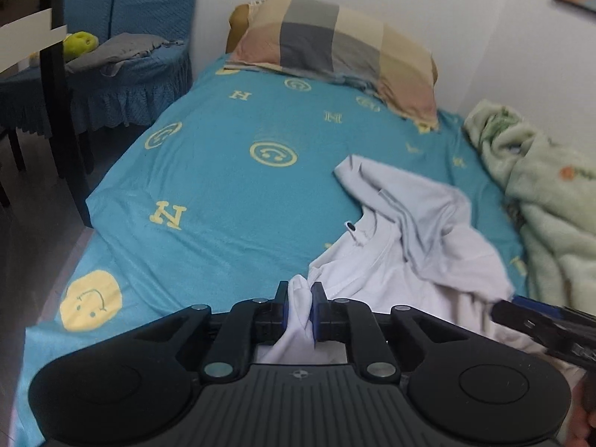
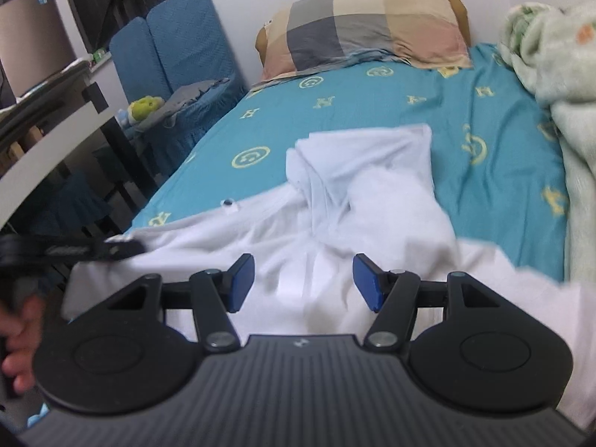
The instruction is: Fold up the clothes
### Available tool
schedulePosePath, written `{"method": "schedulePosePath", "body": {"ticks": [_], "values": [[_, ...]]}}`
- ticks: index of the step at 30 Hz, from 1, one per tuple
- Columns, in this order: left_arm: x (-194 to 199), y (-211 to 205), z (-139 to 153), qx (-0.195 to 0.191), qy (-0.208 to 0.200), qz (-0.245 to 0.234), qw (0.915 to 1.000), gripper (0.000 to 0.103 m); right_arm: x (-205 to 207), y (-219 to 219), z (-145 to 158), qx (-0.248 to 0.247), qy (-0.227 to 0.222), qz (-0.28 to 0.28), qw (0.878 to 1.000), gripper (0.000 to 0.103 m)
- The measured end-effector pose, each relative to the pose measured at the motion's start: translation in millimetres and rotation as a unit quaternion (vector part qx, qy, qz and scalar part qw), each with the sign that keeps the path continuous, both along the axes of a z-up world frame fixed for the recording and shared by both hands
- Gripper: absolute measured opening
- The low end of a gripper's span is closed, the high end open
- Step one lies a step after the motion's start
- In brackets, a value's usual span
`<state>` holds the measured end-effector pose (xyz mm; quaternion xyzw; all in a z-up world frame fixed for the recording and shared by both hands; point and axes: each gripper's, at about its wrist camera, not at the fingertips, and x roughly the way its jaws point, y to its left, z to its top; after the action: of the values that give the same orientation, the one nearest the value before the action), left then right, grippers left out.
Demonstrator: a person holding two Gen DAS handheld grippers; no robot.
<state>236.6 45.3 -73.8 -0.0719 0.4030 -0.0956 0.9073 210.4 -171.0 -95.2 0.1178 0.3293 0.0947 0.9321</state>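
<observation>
A white hooded garment (image 1: 421, 246) lies crumpled on the near right part of the blue bed (image 1: 223, 186); its hood points toward the pillow. My left gripper (image 1: 300, 298) is shut on a bunch of the garment's near left edge. In the right wrist view the garment (image 2: 354, 201) spreads under my right gripper (image 2: 303, 279), which is open and empty just above the cloth. The right gripper also shows in the left wrist view (image 1: 521, 313) at the garment's right side. The left gripper shows in the right wrist view (image 2: 111, 249) at the garment's left edge.
A checked pillow (image 1: 335, 48) lies at the head of the bed by the wall. A pale green blanket (image 1: 540, 193) is heaped along the right side. A blue-covered chair (image 1: 123, 56) with grey cloth and a dark table frame (image 1: 56, 93) stand left of the bed.
</observation>
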Motion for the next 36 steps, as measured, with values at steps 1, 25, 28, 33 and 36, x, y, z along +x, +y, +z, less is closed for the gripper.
{"method": "schedulePosePath", "body": {"ticks": [1, 25, 28, 33, 36], "values": [[-2.4, 0.1, 1.0, -0.007, 0.0, 0.004, 1.0, 0.012, 11.2, 2.5, 3.2, -0.009, -0.007, 0.005, 1.0, 0.062], [32.1, 42.2, -59.6, -0.097, 0.051, 0.037, 0.9933, 0.012, 183.9, 22.1, -22.6, -0.166, -0.019, -0.055, 0.984, 0.009], [27.7, 37.9, -54.6, -0.075, 0.037, 0.037, 0.9958, 0.012, 170.1, -19.0, -3.6, -0.176, -0.034, -0.13, 0.975, 0.009], [26.0, 37.1, -53.3, -0.072, 0.041, 0.044, 0.9956, 0.012, 153.0, -94.3, 7.1, -0.201, -0.003, -0.261, 0.944, 0.009], [25.9, 37.1, -52.9, -0.072, 0.041, 0.045, 0.9955, 0.012, 143.3, -136.3, -3.9, -0.172, 0.059, -0.314, 0.932, 0.011]]}}
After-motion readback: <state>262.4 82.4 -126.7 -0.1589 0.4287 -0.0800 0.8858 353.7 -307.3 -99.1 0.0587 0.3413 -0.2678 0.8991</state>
